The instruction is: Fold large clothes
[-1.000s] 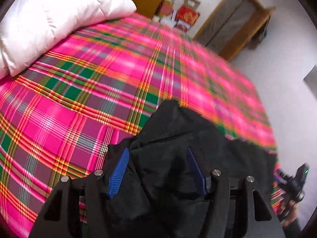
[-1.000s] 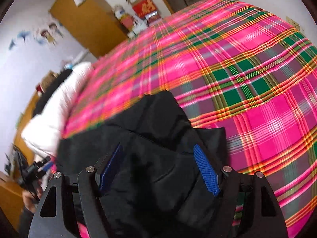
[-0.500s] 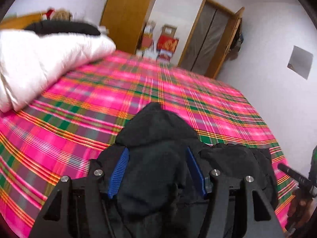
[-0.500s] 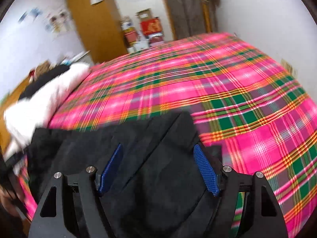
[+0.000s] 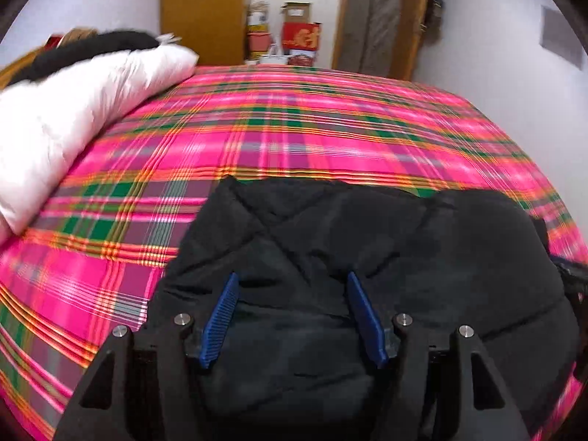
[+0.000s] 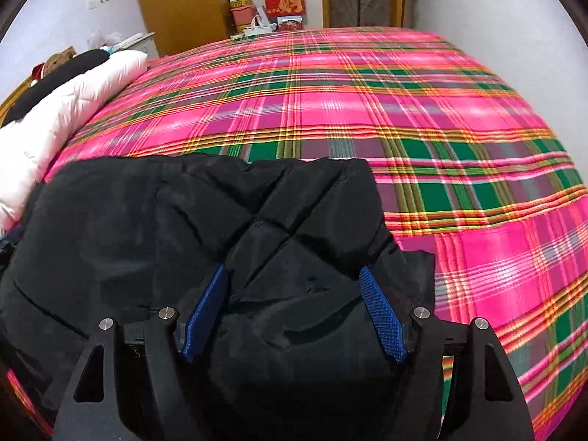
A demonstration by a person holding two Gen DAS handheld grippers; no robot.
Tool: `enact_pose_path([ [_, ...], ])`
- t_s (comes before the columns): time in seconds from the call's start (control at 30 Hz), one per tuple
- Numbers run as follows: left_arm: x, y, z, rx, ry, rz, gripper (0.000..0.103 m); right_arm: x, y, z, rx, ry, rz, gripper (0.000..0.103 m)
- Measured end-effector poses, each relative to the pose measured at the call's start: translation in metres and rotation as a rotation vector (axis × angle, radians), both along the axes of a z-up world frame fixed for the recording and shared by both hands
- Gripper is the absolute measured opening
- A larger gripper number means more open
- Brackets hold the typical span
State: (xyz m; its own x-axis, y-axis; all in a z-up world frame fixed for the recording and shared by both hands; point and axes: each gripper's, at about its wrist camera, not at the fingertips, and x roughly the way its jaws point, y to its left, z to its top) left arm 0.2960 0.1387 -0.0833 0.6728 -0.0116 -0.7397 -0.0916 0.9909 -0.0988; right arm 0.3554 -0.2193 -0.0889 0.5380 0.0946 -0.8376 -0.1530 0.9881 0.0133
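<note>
A black quilted jacket (image 5: 386,250) lies bunched near the front edge of a bed with a pink plaid cover (image 5: 294,128). My left gripper (image 5: 292,283) has its blue pads spread wide, with thick jacket fabric bulging between them. My right gripper (image 6: 294,275) stands the same way over the jacket's right end (image 6: 183,220), pads wide apart with fabric between. The fabric fills both gaps and hides the pads' inner faces, so I cannot tell whether either pair grips it.
A white puffy coat (image 5: 73,110) with a black garment (image 5: 92,51) on top lies at the bed's left. Beyond the bed stand a wooden wardrobe (image 5: 202,11), boxes (image 5: 297,33) and a door (image 5: 375,18). The plaid cover (image 6: 404,110) stretches ahead and right.
Both grippers have swung to face the room's far wall. The jacket between them has spread from a bunched peak to a wider, flatter fold. The pad gaps look unchanged.
</note>
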Motion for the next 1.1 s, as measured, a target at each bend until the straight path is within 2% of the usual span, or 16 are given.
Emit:
enact_pose_path([
  [0.07, 0.006, 0.007, -0.009, -0.035, 0.001, 0.033, 0.065, 0.004, 0.001, -0.008, -0.01, -0.007, -0.002, 0.074],
  [0.27, 0.007, 0.005, -0.029, -0.04, -0.029, 0.059, 0.065, 0.004, -0.003, -0.022, 0.018, -0.028, -0.024, 0.074],
  [0.73, 0.006, 0.007, -0.035, -0.052, -0.042, 0.068, 0.065, 0.003, -0.002, -0.026, 0.028, -0.044, -0.024, 0.074],
  [0.9, 0.01, 0.008, -0.015, -0.038, 0.033, 0.06, 0.063, 0.007, -0.009, -0.007, 0.063, 0.036, -0.025, 0.073],
  [1.0, 0.003, 0.011, 0.011, -0.042, 0.017, 0.062, 0.062, -0.007, -0.006, 0.032, 0.057, -0.044, -0.052, 0.07],
  [1.1, -0.005, 0.008, 0.043, -0.014, -0.073, 0.022, 0.062, -0.026, 0.015, 0.066, 0.089, -0.145, -0.003, 0.07],
])
